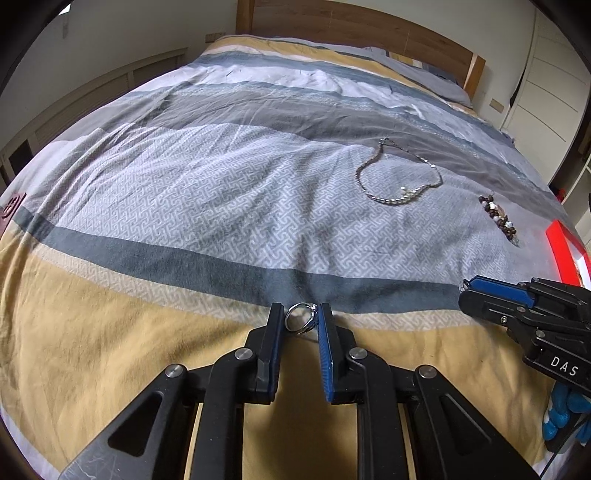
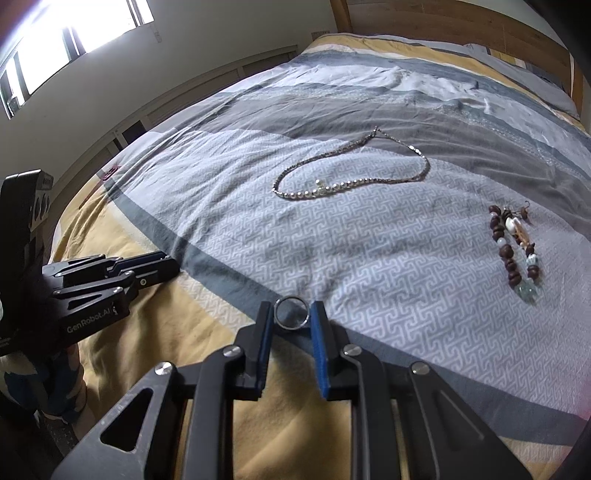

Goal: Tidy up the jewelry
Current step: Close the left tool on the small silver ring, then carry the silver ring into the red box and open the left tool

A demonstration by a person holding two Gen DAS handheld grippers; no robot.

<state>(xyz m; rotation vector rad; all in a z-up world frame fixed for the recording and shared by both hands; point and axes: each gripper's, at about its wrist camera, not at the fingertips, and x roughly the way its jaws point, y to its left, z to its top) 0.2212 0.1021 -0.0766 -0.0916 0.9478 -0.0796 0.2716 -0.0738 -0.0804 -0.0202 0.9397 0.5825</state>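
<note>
A bed (image 1: 147,369) fills both views, covered by a quilt (image 2: 369,251) in grey, blue, white and mustard bands, with a wooden headboard (image 1: 332,26) at its far end. The pearl necklace serves as the landmark here.

The pearl necklace (image 2: 351,173) lies in an open loop on the patterned grey band of the quilt, near the middle of the bed. To its right, well apart from it, a bracelet of dark brown and pale beads (image 2: 515,251) lies stretched in a narrow loop on the same band. Further right than the bracelet, at the edge of the left wrist view, a red box (image 1: 561,254) shows only in part.

On the near side of the necklace, over the mustard band, sit both tools. The left gripper (image 1: 300,321) has its blue-padded fingers (image 1: 325,339) clamped on a silver ring with a setting (image 1: 301,318), which stands upright between them just above the quilt. The right gripper (image 2: 291,317), nearer and slightly left of the necklace in its own view, has its fingers (image 2: 317,339) clamped on a plain dark band ring (image 2: 291,312), also upright. The two grippers lie side by side, near each other but not touching.
</note>
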